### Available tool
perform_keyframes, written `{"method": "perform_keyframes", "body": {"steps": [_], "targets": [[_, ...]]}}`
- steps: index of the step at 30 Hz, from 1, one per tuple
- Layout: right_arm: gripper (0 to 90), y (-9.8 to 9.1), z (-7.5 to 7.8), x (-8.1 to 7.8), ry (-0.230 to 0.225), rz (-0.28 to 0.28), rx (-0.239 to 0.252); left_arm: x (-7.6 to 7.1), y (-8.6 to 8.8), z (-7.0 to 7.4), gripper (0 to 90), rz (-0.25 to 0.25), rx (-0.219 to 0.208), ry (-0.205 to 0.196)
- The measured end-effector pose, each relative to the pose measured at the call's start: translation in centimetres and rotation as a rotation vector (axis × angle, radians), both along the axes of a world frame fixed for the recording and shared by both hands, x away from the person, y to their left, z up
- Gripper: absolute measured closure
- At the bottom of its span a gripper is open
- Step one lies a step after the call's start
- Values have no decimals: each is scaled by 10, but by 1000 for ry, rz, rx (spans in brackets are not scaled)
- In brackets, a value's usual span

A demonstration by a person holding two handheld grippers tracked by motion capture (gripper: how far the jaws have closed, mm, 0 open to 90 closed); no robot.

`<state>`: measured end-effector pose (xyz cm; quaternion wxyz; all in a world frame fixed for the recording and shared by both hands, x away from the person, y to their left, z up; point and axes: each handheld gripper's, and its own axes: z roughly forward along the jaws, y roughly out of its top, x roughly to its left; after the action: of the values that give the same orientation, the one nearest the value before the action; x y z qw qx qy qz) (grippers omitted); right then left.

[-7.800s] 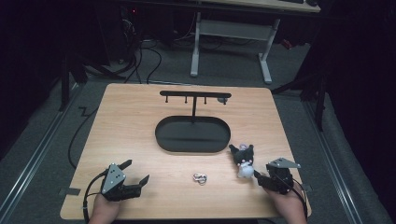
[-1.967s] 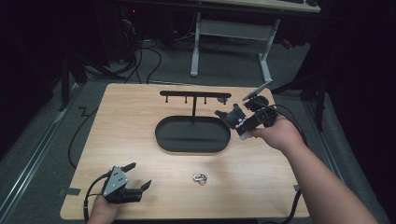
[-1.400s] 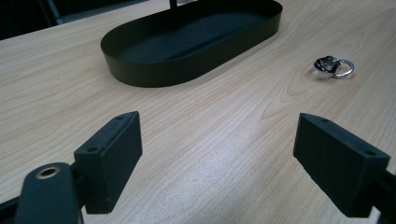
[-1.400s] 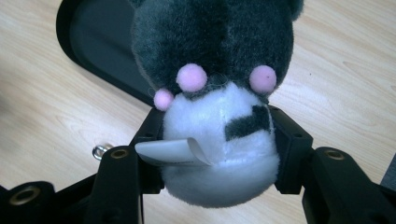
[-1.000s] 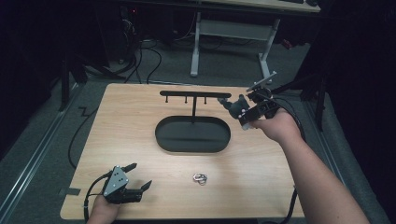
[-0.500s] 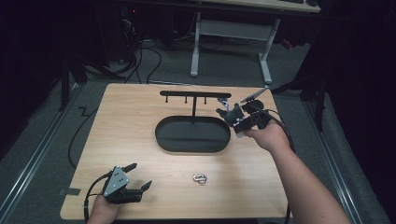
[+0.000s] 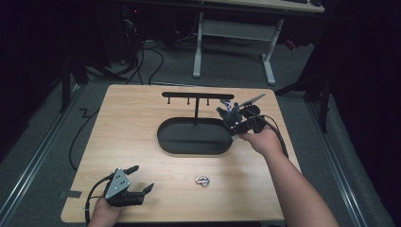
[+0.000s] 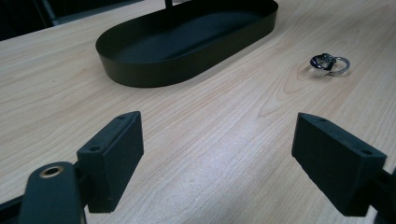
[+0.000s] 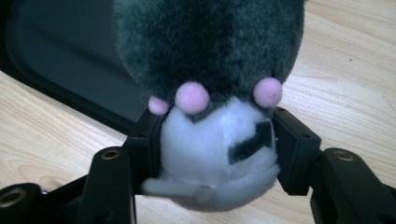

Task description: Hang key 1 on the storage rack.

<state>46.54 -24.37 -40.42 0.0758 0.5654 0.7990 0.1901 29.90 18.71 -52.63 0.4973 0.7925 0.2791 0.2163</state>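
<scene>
Grey-and-white plush toy (image 9: 212, 116) sits between your right gripper's (image 7: 235, 120) fingers, which have just been opening, pads still against it, at the black tray's (image 7: 165, 137) right end. Your left gripper (image 7: 139, 178) rests near-left on the desk (image 7: 127, 118), fingers wide apart, holding nothing.

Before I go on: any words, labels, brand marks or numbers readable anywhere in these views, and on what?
None can be read.
Plush toy in the right claw: pink dots and a black patch, no lettering.
Black tray, hook stand, metal ring piece, wooden table: no markings visible.
Grey plate on the left claw: plain, from what the high view shows.
</scene>
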Motion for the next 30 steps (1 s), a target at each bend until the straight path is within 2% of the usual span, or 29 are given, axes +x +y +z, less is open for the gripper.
{"method": "perform_keyframes", "body": {"steps": [7, 14, 22, 24, 26, 28, 30], "targets": [[354, 2, -11, 3, -7, -21, 5, 0, 0, 0, 174, -1, 1, -2], [353, 2, -7, -3, -26, -9, 12, 0, 1, 0, 174, -5, -2, 1], [382, -1, -8, -27, -58, 32, 7, 0, 1, 0, 175, -2, -10, -2], [409, -2, -12, -38, -95, 56, 3, 0, 1, 0, 175, -3, -13, -3], [410, -2, -13, -42, -98, 63, -1, 0, 1, 0, 175, -3, -13, -3], [431, -4, -18, -51, -128, 79, -8, 0, 1, 0, 175, -4, -16, -2], [435, -6, -25, -59, -139, 92, -2, 0, 1, 0, 175, -6, -22, -2]]}}
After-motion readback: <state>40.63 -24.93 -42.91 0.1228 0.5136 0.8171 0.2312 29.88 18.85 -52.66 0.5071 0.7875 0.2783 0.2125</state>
